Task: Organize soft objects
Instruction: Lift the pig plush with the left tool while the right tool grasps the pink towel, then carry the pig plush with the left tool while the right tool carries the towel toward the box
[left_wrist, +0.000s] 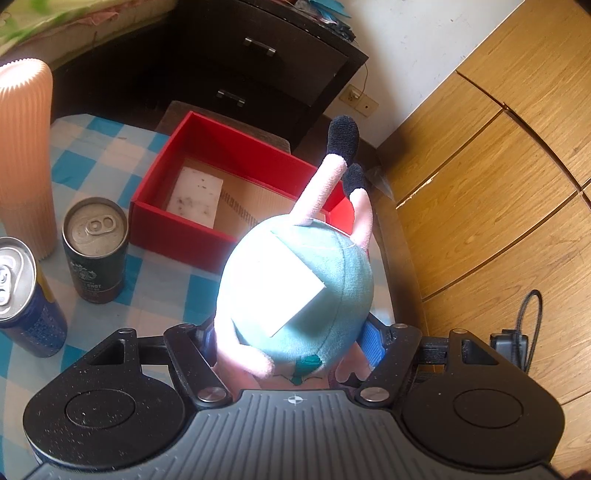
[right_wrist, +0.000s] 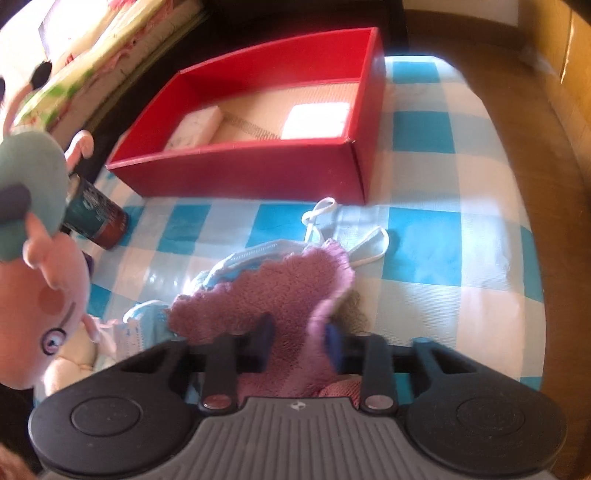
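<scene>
My left gripper (left_wrist: 291, 343) is shut on a plush doll (left_wrist: 295, 280) with a teal dress, pink legs and black shoes. It hangs legs-forward over the near corner of an open red box (left_wrist: 177, 229). In the right wrist view the same doll (right_wrist: 37, 288) shows at the left edge. My right gripper (right_wrist: 299, 339) points down at the checkered tablecloth (right_wrist: 443, 221), its fingers closed on a fold of a fuzzy purple cloth (right_wrist: 280, 288). A light blue face mask (right_wrist: 332, 225) lies partly under that cloth. The red box (right_wrist: 258, 173) stands just beyond.
A white speckled block (left_wrist: 195, 195) lies in the box on its cardboard floor. A dark can (left_wrist: 94, 251), a blue can (left_wrist: 22, 295) and a tall ribbed peach cylinder (left_wrist: 24, 147) stand left of the box. A dark drawer unit (left_wrist: 258, 66) and wooden floor (left_wrist: 480, 184) lie beyond the table.
</scene>
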